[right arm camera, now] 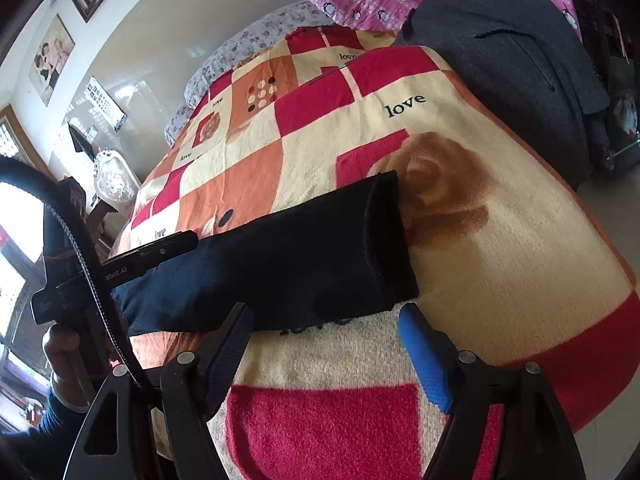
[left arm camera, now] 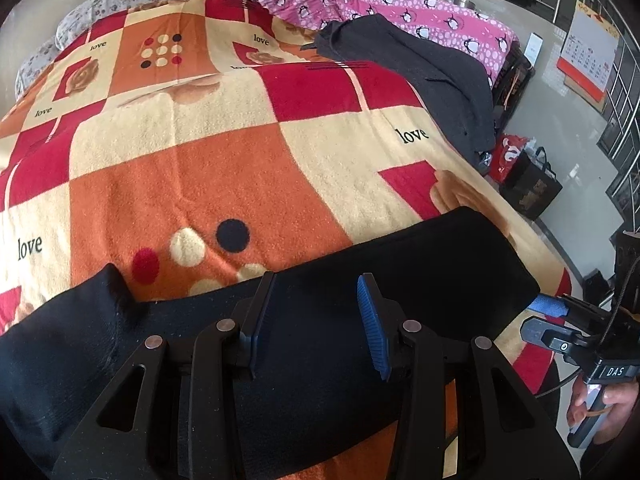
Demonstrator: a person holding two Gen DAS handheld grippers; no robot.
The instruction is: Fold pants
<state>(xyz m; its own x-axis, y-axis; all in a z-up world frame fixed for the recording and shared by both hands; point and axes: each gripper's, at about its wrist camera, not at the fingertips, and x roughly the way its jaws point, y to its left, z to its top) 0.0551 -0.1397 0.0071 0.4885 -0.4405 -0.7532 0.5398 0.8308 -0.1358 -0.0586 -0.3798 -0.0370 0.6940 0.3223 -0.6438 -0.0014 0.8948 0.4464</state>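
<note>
Pants [right arm camera: 304,264] flat on blanket [right arm camera: 500,264], both tools open above them

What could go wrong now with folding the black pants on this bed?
1. The left gripper and right gripper both look open with no cloth pinched, so a lift may miss the black pants.
2. The fleece blanket could be pinched along with them.

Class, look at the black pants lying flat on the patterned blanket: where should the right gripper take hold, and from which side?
Grip the black pants at the cuffed end's near corner, coming from the near edge: the right gripper already stands open there.
</note>
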